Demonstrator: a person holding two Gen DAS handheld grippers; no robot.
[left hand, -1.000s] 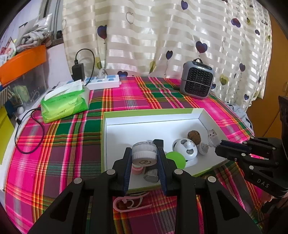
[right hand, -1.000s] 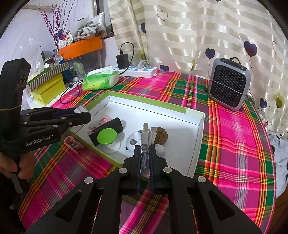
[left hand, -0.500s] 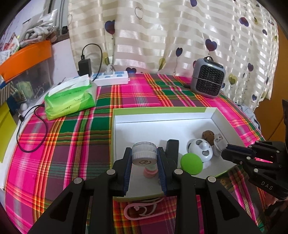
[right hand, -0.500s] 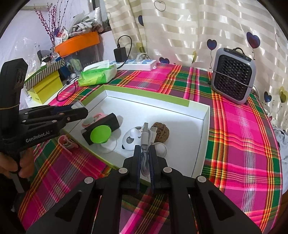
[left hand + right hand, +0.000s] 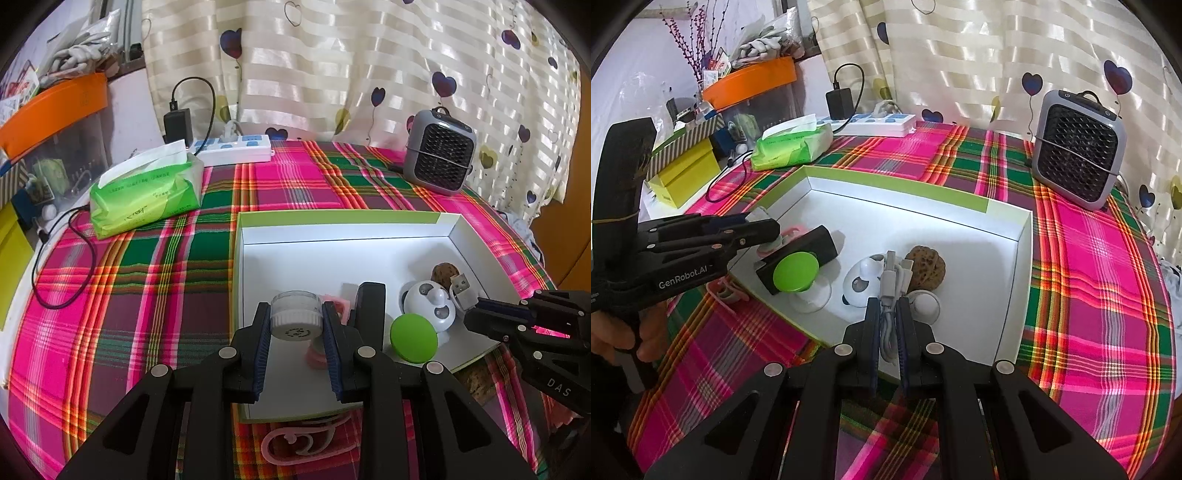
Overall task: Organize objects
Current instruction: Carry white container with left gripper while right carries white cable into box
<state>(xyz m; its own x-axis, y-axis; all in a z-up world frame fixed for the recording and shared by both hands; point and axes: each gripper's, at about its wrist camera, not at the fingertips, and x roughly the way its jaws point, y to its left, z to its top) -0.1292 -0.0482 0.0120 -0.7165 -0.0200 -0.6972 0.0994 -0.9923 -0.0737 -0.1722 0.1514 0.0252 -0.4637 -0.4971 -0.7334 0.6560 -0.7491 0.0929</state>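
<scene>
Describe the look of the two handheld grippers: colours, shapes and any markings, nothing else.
Both are matte black plastic with angular, cut-out linkage arms joined by round silver rivets. The left gripper has dark blue ribbed pads on its fingers; seen from the right wrist camera, its side bears white "GenRobot.AI" lettering and its tall black handle has a thin band around it. The right gripper matches, with white letters "DAS" on its side.

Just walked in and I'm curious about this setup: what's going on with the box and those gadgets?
A person is sorting small things into a white box on a plaid-covered table. The left hand-held gripper grips a small clear jar over the box's near corner. The right hand-held gripper is shut on a bundled white cable above the box. Already inside: a green-topped black item, a panda-like toy and a walnut. A pink clip lies outside.
</scene>
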